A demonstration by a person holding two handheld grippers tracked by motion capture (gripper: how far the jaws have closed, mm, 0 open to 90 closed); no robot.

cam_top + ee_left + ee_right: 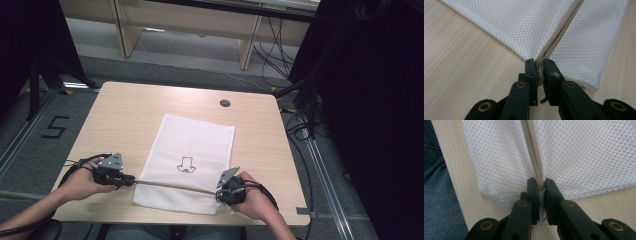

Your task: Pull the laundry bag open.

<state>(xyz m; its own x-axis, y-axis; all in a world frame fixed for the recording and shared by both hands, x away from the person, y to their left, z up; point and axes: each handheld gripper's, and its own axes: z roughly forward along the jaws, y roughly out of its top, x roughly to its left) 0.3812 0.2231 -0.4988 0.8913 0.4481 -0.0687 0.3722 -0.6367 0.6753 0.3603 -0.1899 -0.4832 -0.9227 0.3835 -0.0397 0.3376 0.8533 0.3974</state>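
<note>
High view puts the white mesh bag (192, 155) flat on the table (125, 115), its long axis running away from the person and its zipper (175, 186) crossing the near end from side to side. At the zipper's left end the left tool (131, 180) is clamped on it; the right tool (223, 196) pinches the right end. Both hold the line taut. The likely trouble is a slip: either grip is thin, so a sideways tug could pull the zipper free or drag the bag off the near edge.
</note>
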